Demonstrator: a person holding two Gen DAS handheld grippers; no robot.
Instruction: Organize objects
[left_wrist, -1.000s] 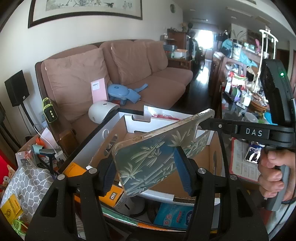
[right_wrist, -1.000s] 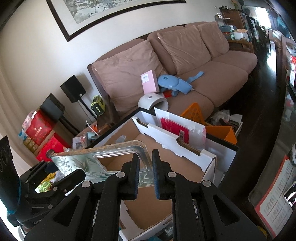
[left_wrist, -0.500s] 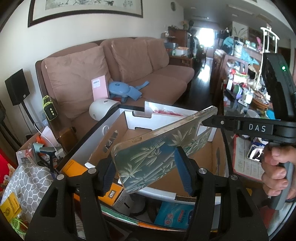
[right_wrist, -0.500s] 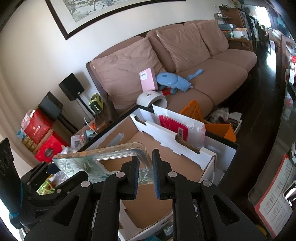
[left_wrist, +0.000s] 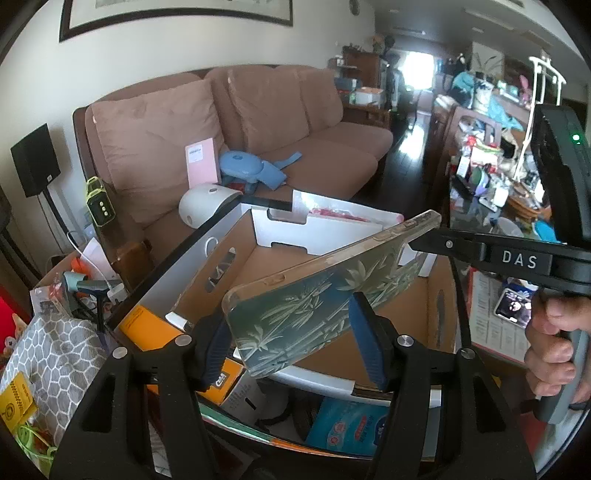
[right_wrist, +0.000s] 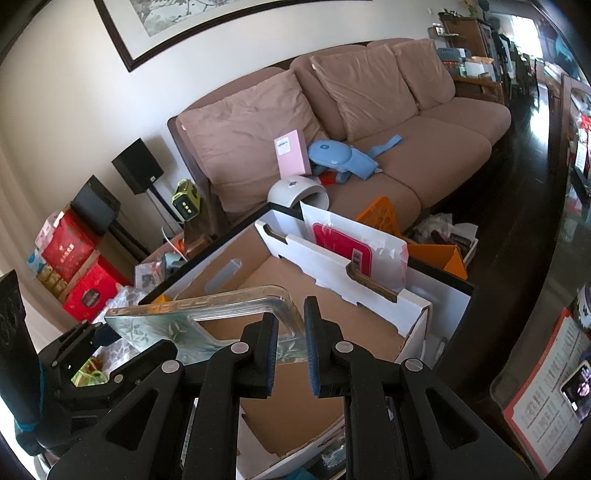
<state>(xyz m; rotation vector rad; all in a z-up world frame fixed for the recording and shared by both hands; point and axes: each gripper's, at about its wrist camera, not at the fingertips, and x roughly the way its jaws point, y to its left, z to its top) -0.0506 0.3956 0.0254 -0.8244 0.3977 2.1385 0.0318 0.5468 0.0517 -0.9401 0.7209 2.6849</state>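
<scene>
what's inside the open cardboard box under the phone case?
Inside the cardboard box, only bare brown floor and white walls with cutouts show. The phone case and both grippers cover the near part, so anything lying there can't be seen.

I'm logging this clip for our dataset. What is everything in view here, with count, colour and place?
bamboo-print clear phone case: one, green-blue, held above the box
open cardboard box: one, white outside and brown inside, below the case
sofa: one, brown, behind the box
flat pink box: one, leaning on a sofa cushion
blue padded device: one, on the sofa seat
white domed gadget: one, at the sofa's front edge
black speaker: one, left of the sofa
left tongs: black, around the case's lower end
right tongs: black, clamped on the case's corner
hand: one, gripping the right handle
</scene>
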